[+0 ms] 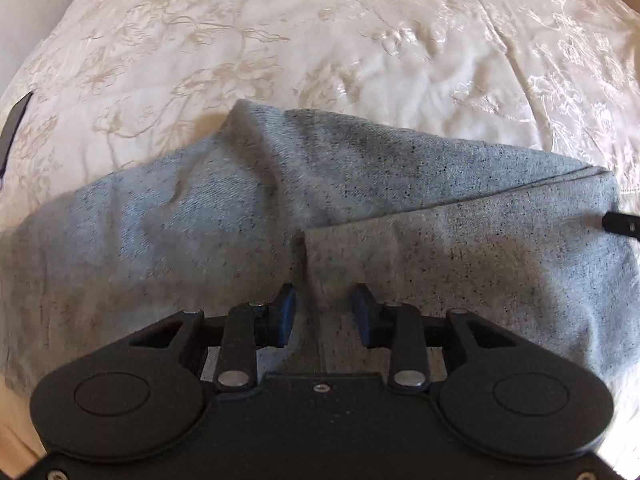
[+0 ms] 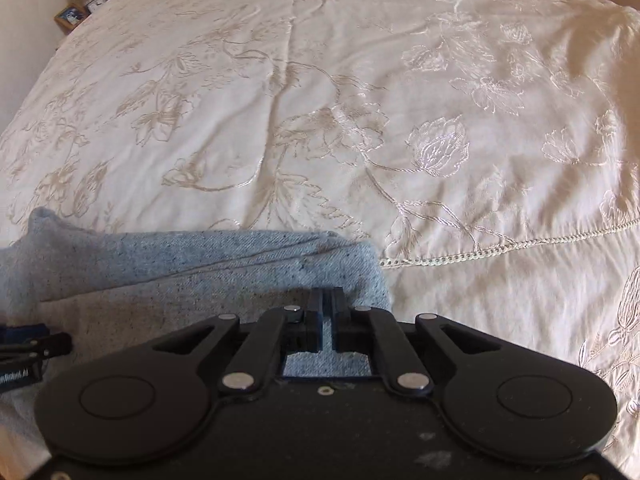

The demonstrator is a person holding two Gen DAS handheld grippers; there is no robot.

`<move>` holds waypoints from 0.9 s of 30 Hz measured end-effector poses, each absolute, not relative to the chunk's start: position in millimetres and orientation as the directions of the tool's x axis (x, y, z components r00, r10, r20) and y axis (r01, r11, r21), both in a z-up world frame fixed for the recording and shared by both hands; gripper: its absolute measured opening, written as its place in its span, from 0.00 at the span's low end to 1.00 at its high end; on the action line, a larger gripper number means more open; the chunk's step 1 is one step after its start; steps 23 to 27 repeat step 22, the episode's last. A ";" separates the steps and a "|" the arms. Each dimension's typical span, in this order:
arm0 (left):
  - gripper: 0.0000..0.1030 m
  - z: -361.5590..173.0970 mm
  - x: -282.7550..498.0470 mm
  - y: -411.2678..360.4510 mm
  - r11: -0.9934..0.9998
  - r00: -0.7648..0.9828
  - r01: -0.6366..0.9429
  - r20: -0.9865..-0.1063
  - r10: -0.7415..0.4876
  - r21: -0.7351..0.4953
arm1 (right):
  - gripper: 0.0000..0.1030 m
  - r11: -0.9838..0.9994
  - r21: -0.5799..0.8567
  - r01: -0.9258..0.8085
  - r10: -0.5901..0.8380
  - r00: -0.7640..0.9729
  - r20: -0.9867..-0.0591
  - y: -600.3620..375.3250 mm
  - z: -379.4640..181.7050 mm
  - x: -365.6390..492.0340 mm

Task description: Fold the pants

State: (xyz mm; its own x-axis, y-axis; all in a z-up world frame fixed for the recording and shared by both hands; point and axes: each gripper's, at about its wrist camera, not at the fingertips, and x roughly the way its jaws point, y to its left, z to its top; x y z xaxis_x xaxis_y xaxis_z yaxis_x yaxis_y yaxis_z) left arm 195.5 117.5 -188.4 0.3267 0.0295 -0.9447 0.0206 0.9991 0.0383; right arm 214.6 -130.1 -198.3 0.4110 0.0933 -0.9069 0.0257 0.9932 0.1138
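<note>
Jaws: left gripper (image 1: 323,300) standing spread over fabric ridge; right gripper (image 2: 327,312) pinching folded corner. Pants (image 1: 280,208) lying bunched on embroidered bedspread (image 1: 320,40), near edge. Step, judging: fold being carried over. Next calling for left closing, matched travel, then flattening.

A bed (image 2: 320,80) is seen, covered with a cream bedspread (image 1: 320,40) embroidered with a floral pattern and finished with a line of lace trim (image 2: 500,246) toward its right side. The bedspread is lightly creased across its middle. A pair of pale grey-blue denim pants (image 1: 360,184) is laid directly on it near the near edge, gathered into uneven folds, with one doubled end (image 2: 340,256) resting close to the lace trim.
</note>
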 end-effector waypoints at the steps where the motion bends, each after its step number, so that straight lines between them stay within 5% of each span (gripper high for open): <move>1: 0.42 -181.7 183.6 119.9 0.999 0.344 0.000 -0.938 0.035 0.038 | 0.08 0.991 0.130 0.006 0.116 0.414 -0.903 -128.5 -192.4 204.0; 10: 0.43 -190.0 130.1 102.8 0.989 0.296 0.021 -0.946 0.132 0.145 | 0.08 0.973 0.211 -0.093 0.230 0.339 -0.912 -110.4 -179.2 100.7; 17: 0.44 -144.3 177.9 128.8 0.996 0.425 -0.084 -0.904 0.055 0.021 | 0.09 0.948 0.270 -0.168 0.317 0.445 -0.837 -112.7 -135.5 87.1; 22: 0.22 -197.0 240.9 153.0 0.982 0.300 -0.185 -0.951 0.075 0.019 | 0.09 0.937 0.277 -0.213 0.347 0.477 -0.807 -113.7 -112.7 88.7; 27: 0.22 -197.0 240.9 153.0 0.982 0.300 -0.185 -0.951 0.075 0.019 | 0.09 0.937 0.277 -0.213 0.347 0.477 -0.807 -113.7 -112.7 88.7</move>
